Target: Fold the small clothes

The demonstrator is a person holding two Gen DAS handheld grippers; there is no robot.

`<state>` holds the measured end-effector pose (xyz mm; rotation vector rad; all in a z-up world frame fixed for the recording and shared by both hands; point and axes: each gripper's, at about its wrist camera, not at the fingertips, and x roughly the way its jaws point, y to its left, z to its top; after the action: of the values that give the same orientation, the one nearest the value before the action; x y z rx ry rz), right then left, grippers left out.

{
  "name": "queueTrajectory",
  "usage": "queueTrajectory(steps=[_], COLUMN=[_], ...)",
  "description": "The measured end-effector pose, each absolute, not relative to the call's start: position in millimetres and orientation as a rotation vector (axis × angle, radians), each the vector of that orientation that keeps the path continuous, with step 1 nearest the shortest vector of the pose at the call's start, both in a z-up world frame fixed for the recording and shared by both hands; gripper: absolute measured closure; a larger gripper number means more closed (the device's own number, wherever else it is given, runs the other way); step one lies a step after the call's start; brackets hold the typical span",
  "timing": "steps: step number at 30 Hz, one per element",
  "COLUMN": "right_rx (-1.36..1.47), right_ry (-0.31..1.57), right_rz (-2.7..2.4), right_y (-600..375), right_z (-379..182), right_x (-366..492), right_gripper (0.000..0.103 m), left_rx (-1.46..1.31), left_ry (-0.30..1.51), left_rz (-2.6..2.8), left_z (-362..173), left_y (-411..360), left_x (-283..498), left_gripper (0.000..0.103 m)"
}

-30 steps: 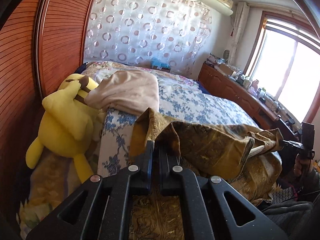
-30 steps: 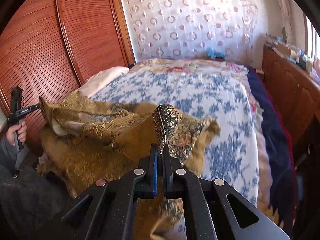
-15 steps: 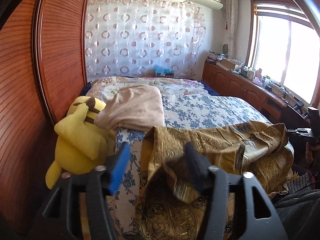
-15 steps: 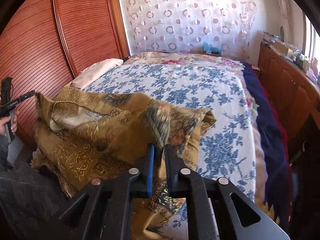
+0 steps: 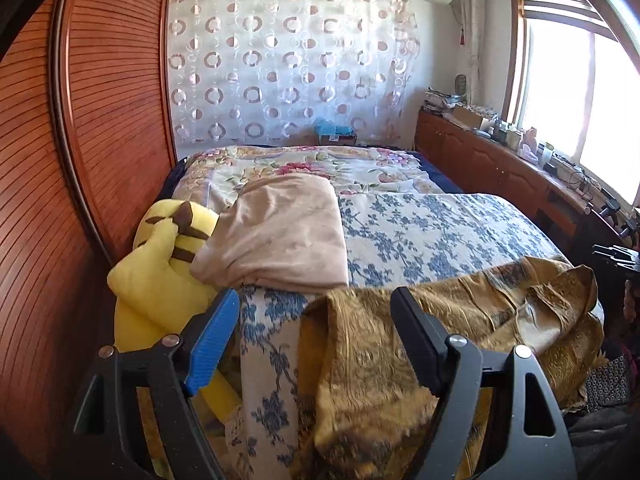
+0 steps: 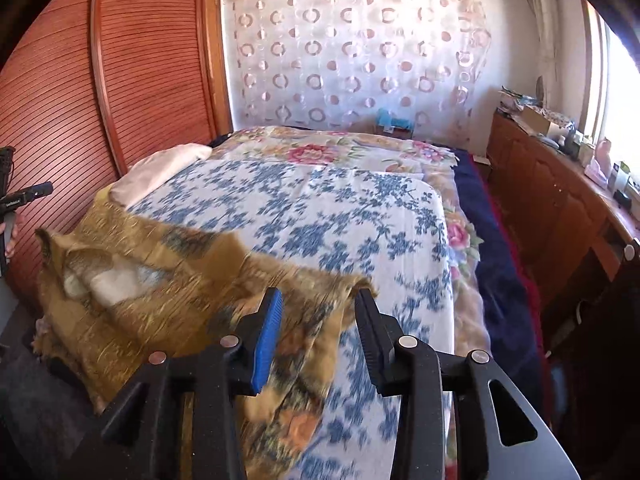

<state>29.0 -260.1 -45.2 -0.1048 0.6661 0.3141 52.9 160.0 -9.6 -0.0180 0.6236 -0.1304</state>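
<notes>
A golden-brown patterned garment lies folded across the near edge of the bed, part of it hanging over the side. In the left wrist view my left gripper hovers above its left corner, jaws opening wide, the cloth below them and free of the pads. In the right wrist view the same garment looks blurred, with a pale lining showing at its left. My right gripper is over its right corner, jaws opening, pads off the cloth.
The bed has a blue-flowered cover. A yellow plush toy and a folded pink cloth lie at its left side. A wooden wardrobe stands on the left, a cluttered sideboard on the right.
Both grippers were shut on corners of the garment a second ago. They have let go, opened and lifted back, and the garment has dropped flat onto the bed.
</notes>
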Motion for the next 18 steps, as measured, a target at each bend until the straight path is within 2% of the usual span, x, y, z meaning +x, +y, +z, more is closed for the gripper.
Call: queueTrajectory(steps=[8, 10, 14, 18], right_rx=[-0.073, -0.073, -0.076, -0.040], right_ry=[0.735, 0.754, 0.796, 0.841], right_rz=[0.283, 0.271, 0.229, 0.221], right_y=[-245.6, -243.8, -247.0, -255.0], right_z=[-77.8, -84.9, -93.3, -101.7], right_x=[74.5, 80.3, 94.6, 108.0], right_gripper=[0.063, 0.060, 0.047, 0.043], left_rx=[0.010, 0.025, 0.055, 0.064], left_ry=[0.645, 0.667, 0.721, 0.801], left_rz=[-0.175, -0.177, -0.180, -0.180], left_z=[-2.8, -8.4, -23.9, -47.1], left_y=[154.6, 150.8, 144.1, 144.9], left_x=[101.1, 112.0, 128.2, 141.9], left_gripper=[0.024, 0.024, 0.024, 0.024])
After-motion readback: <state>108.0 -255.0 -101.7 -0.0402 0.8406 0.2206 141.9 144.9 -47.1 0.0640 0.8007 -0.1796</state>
